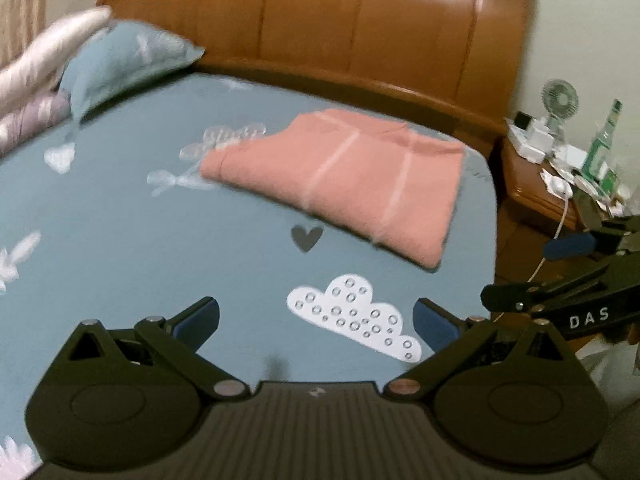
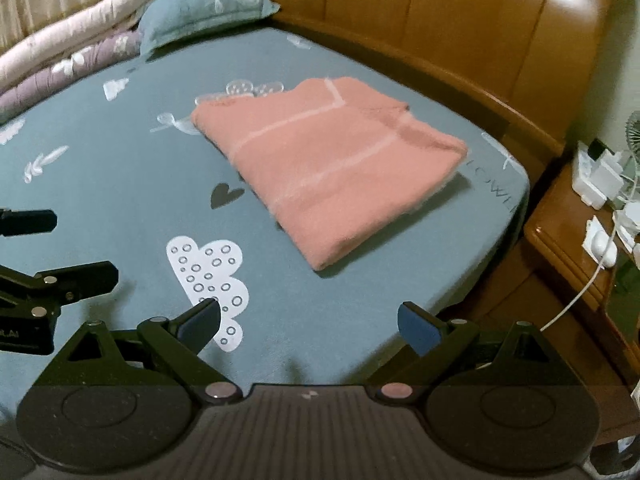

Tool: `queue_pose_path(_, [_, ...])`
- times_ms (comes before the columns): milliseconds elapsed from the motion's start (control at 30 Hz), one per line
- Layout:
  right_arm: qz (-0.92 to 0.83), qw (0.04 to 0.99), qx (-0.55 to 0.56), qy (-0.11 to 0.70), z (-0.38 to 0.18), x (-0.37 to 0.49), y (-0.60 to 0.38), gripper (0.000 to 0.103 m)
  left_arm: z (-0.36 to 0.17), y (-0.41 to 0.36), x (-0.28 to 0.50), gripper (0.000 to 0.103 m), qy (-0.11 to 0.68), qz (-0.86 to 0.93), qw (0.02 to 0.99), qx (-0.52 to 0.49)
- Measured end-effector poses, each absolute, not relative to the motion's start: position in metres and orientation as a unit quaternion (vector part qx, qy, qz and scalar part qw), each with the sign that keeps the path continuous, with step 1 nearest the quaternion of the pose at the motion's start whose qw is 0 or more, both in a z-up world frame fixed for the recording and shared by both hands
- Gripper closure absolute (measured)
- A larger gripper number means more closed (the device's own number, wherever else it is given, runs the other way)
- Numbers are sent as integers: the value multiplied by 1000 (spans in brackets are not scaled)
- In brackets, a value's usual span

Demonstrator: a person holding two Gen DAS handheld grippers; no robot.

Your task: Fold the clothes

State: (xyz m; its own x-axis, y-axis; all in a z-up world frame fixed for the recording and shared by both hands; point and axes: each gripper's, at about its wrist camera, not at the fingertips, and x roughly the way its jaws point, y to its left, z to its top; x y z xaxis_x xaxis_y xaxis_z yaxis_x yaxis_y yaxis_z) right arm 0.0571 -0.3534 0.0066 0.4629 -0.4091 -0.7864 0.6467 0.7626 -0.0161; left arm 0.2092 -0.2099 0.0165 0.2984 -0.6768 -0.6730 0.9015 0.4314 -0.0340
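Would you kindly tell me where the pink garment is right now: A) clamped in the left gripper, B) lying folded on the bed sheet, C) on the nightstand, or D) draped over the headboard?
B: the pink garment lies folded on the bed sheet, clear of both grippers.

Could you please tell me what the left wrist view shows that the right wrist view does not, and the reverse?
Only the left wrist view shows the green bottle on the nightstand and the whole small fan. Only the right wrist view shows the lettering along the sheet's edge. Both share the folded pink garment, the white cloud print, the blue pillow and the open left gripper and right gripper.
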Motion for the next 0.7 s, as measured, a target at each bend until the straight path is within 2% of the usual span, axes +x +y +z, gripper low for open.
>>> queue_pose_path(133, [-317,847,153,398,15,46,-346,5,37,-211,196,1,292,-526,780,175])
queue_pose_path(333, [-327,846,163,388,28,33,-337,5,52,-216,192,1,320,-529,771,157])
queue_pose_path(533, [-345,843,162,380,39,19,-329,5,71,-221,176,1,282,-510,787,204])
queue_pose_path(700, [-351,841,168,376,44,13,-328,4,82,-225,168,1,281,-514,781,215])
